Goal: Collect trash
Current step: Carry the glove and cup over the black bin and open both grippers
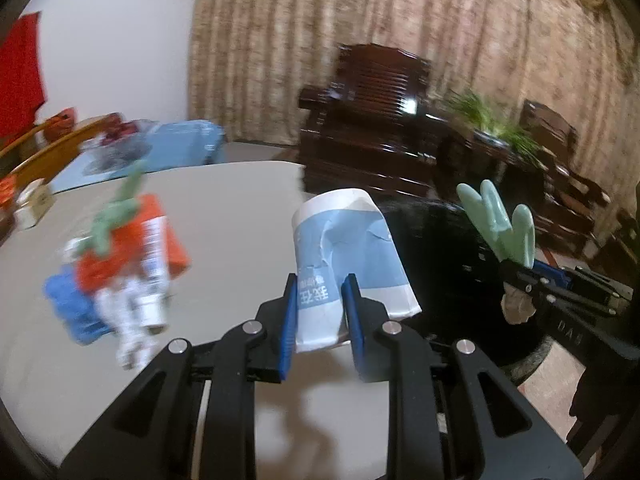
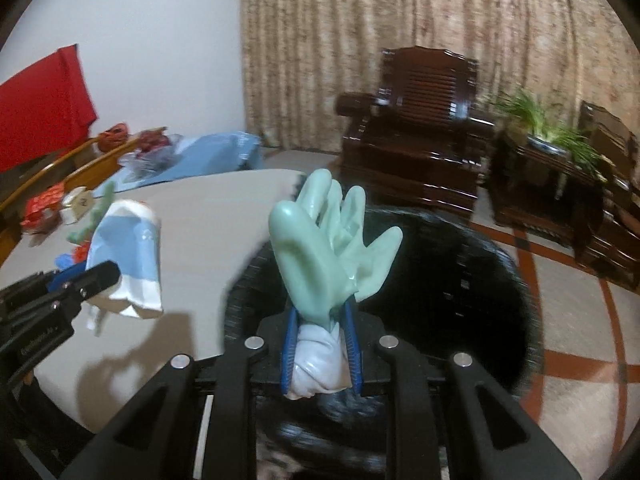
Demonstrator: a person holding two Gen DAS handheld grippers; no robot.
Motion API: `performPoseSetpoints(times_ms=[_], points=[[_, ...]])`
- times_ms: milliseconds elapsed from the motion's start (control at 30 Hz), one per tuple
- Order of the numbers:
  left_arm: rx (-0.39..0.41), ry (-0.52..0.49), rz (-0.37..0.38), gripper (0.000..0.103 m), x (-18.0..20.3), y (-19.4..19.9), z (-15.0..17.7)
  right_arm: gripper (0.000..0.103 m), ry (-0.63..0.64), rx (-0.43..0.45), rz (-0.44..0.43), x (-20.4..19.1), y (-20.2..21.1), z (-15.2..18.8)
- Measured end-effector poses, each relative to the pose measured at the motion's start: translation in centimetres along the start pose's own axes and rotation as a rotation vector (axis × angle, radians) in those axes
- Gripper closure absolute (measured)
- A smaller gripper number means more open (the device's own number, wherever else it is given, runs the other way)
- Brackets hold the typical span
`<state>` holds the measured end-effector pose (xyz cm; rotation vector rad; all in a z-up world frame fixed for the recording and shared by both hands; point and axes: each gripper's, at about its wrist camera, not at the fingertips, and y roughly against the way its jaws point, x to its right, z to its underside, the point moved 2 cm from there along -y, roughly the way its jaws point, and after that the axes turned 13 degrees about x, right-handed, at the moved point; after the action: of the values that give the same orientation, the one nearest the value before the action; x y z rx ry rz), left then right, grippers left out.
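My left gripper [image 1: 320, 304] is shut on a crushed blue and white paper cup [image 1: 348, 256], held above the table's right edge. The cup also shows in the right wrist view [image 2: 128, 256]. My right gripper [image 2: 322, 320] is shut on a pale green rubber glove [image 2: 328, 248], held over the black trash bin [image 2: 480, 280]. The glove [image 1: 500, 224] and bin [image 1: 440, 272] also show at the right of the left wrist view. More trash lies on the table: an orange box [image 1: 136, 240], a second green glove [image 1: 116, 216], white tubes [image 1: 136, 312] and a blue item [image 1: 68, 304].
The beige table [image 1: 224, 208] has small boxes [image 2: 76, 204] and red packets [image 2: 40, 208] at its far left. A blue cloth [image 2: 208, 156] lies behind. Dark wooden chairs [image 2: 424, 120] and a plant [image 2: 540, 124] stand beyond the bin, before a curtain.
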<state>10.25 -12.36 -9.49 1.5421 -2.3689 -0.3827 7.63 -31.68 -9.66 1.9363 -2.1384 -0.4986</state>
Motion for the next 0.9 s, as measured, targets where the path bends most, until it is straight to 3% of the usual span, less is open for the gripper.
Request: performPoseSetpoints(times_ms=[333, 500, 567, 700, 900], points=[[-0.111, -0.06, 0.14, 0.081, 7.1, -6.9, 1.4, 0.082, -0.046, -0.086, 0.083, 5.1, -1.6, 3.4], [-0.165, -0.059, 0.192, 0.068, 8.2, -9.0, 2.9, 0.076, -0.064, -0.111, 0.08, 6.1, -2.2, 4.5], [-0.163, -0.048, 0.197, 0.056, 8.0, -9.0, 3.0, 0.06, -0.06, -0.104, 0.081, 6.1, -1.9, 4.7], [-0.131, -0.037, 0.171, 0.042, 6.6, -8.2, 2.6, 0.042, -0.065, -0.068, 0.088, 6.1, -1.1, 4.4], [-0.059, -0.003, 0.066, 0.018, 2.8, -5.1, 1.3, 0.009, -0.067, 0.01, 0.064, 4.6, 0.1, 2.2]])
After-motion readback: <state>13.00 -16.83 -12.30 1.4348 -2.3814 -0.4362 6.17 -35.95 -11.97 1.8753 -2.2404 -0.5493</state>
